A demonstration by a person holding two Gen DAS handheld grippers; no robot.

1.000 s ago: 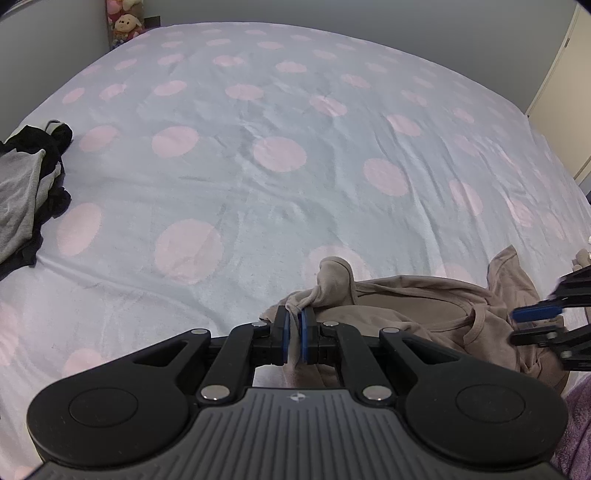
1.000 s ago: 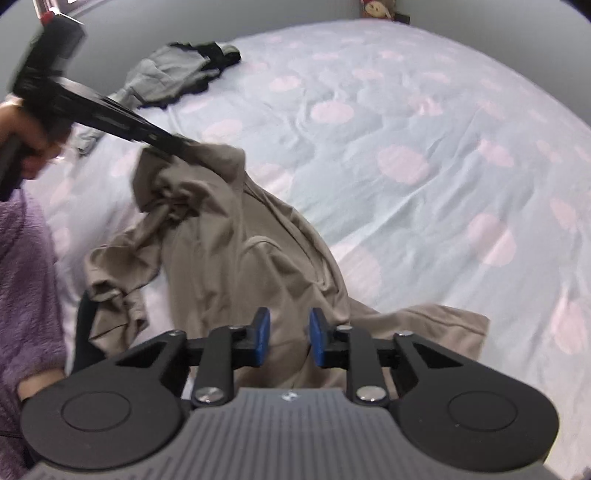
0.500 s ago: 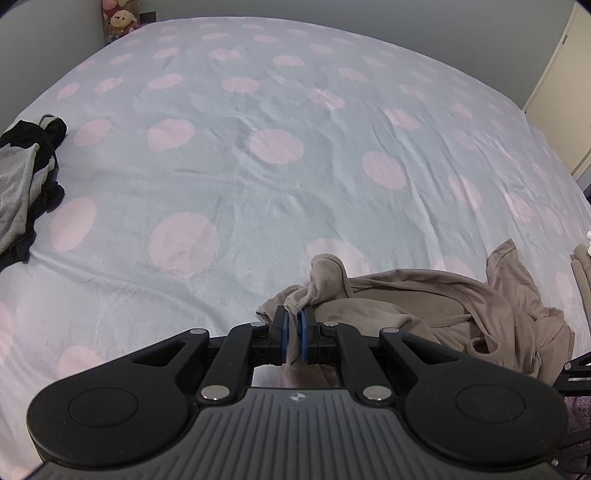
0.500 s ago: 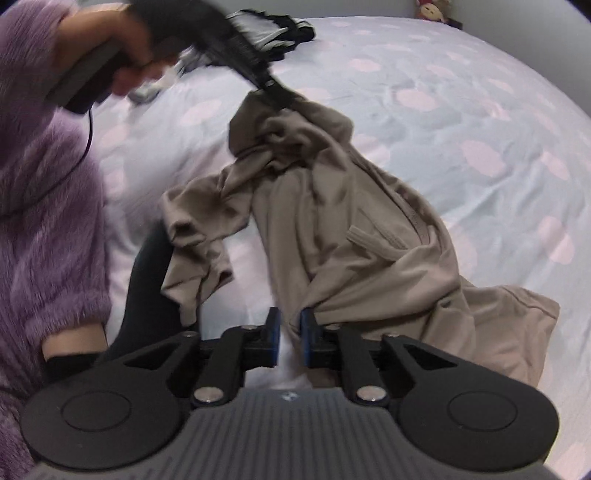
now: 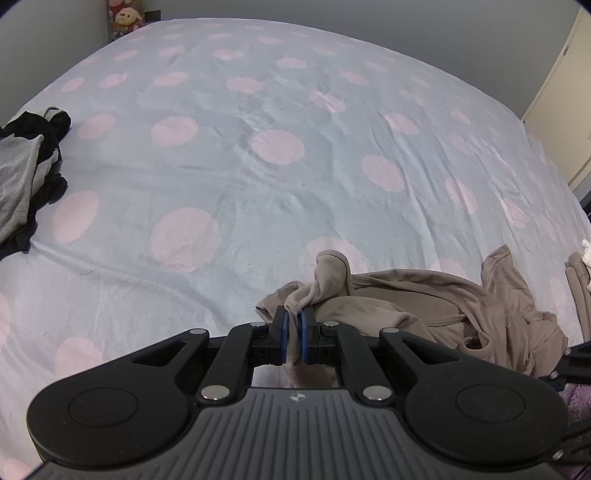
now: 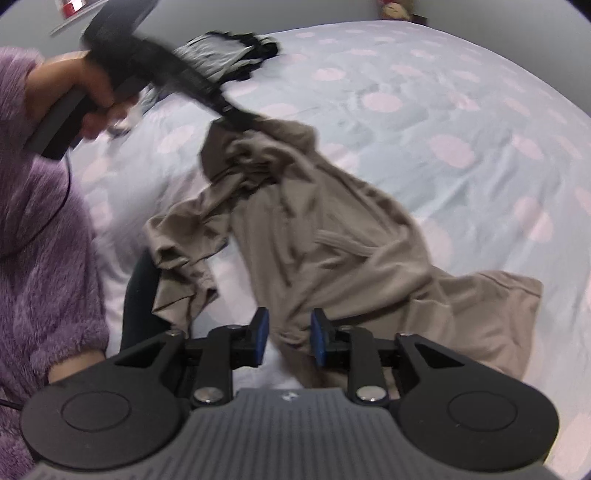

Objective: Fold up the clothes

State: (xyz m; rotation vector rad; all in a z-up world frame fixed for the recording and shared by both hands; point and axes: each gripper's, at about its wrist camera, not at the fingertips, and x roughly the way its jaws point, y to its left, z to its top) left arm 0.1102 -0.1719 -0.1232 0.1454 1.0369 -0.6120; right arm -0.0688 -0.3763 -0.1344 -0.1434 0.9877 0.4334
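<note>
Since the earlier frames the R gripper had been carried sideways toward the person's side of the bed, w/ more of the purple fleece sleeve brought into its view; its jaws were seen opening. A fold of the tan garment lay between the blue pads, but the L pad stood clear of the cloth, so no grip was made there.

The L gripper was kept in place, jaws closed on a bunched corner of the tan garment, cloth pinched between its pads. In the R wrist view that corner was seen lifted off the bed, w/ the L gripper blurred and held in the person's hand.

The rest of the garment was draped down from that corner and spread crumpled on the bedspread, pale blue w/ pink dots, near the bed's front edge. Well apart, at the far L edge of the bed, a grey & black clothes pile was left lying. A plush toy was seen beyond the bed's far corner, by the wall.
</note>
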